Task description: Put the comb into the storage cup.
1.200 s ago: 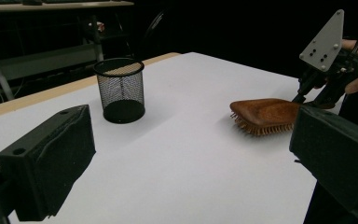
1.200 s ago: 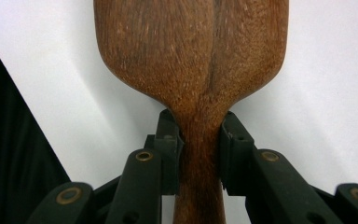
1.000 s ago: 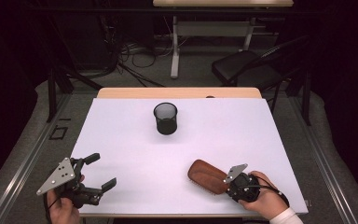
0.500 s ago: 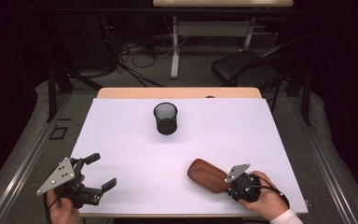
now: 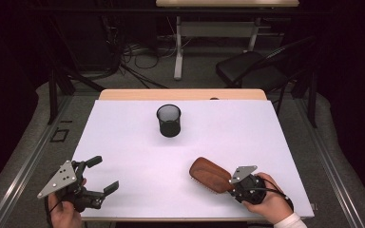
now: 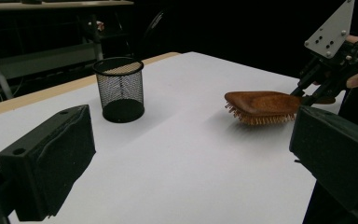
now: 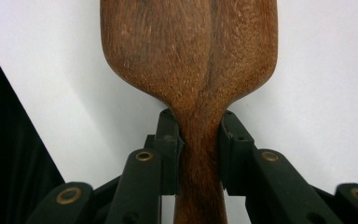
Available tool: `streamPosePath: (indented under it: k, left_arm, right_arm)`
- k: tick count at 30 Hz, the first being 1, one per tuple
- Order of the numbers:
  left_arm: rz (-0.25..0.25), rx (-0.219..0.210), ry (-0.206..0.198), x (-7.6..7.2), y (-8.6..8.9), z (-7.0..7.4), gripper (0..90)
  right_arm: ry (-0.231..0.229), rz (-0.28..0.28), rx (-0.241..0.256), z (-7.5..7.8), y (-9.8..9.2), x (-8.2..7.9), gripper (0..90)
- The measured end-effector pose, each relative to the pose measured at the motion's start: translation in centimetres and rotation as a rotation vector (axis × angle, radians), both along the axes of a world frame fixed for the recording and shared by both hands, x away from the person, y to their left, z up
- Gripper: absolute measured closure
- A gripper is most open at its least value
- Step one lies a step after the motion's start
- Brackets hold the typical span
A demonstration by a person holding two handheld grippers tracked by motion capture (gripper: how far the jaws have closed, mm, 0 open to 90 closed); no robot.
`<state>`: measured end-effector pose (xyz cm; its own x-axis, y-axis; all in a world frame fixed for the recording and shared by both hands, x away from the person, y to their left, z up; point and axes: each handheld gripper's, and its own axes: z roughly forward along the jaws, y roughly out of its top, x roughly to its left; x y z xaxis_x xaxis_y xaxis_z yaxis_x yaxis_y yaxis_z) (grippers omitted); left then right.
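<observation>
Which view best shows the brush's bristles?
Left gripper view: the brush is side-on, bristles facing down over the table. The high view and right gripper view show its wooden back, the right tongs clamping its handle.

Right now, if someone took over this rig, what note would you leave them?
Right hand-held gripper: shut on the handle of the brown wooden hairbrush, bristles down, near the white table's front right; the left gripper view suggests it is lifted slightly.
Left hand-held gripper: open, empty, at the front left.
Black mesh cup: upright, mid-table, far side.
Done: brush grasped.
Left: probably carrying it to the cup.
</observation>
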<state>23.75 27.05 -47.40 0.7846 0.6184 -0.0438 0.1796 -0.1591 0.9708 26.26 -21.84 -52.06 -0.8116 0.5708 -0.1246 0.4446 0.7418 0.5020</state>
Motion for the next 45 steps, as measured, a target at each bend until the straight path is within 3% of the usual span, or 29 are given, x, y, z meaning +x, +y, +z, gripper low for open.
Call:
streamPosePath:
  k: [30, 45]
  left_arm:
    - [-0.006, -0.007, 0.015, 0.1, -0.3, -0.2, 0.2]
    - [-0.009, -0.006, 0.008, 0.2, -0.4, -0.3, 0.2]
  right_arm:
    - [-0.123, -0.074, 0.150, 1.6, 1.1, 0.6, 72.3]
    - [-0.201, -0.095, 0.181, 2.6, 1.9, 0.9, 72.2]
